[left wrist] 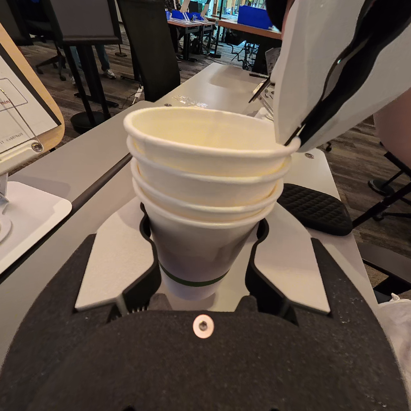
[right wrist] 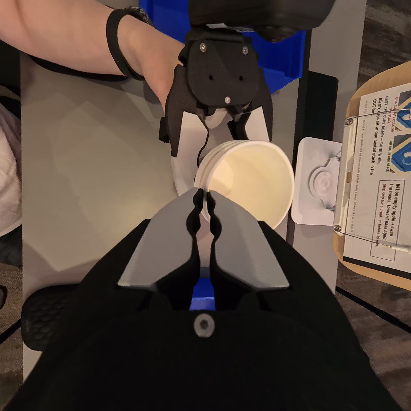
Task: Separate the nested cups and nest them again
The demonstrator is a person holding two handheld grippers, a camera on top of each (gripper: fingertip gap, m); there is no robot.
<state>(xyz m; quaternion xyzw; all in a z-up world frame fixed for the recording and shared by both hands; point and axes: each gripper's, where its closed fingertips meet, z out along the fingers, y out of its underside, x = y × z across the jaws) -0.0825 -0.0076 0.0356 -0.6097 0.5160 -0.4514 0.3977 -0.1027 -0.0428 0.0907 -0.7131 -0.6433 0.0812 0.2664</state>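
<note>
The left gripper [left wrist: 203, 224] is clamped around the lower body of a nested stack of white paper cups [left wrist: 205, 200], held above the grey table [left wrist: 66, 173]. The right gripper [right wrist: 203, 193] pinches the rim of the top cup [right wrist: 251, 178] (four rims show, slightly tilted), beside a blue bin [right wrist: 282, 55]

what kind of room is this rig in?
Likely an open-plan office or lab used for data collection: grey desks, wood-topped workbenches with blue bins behind, an instruction sheet on a stand. Both grippers hold the nested paper cups.
</note>
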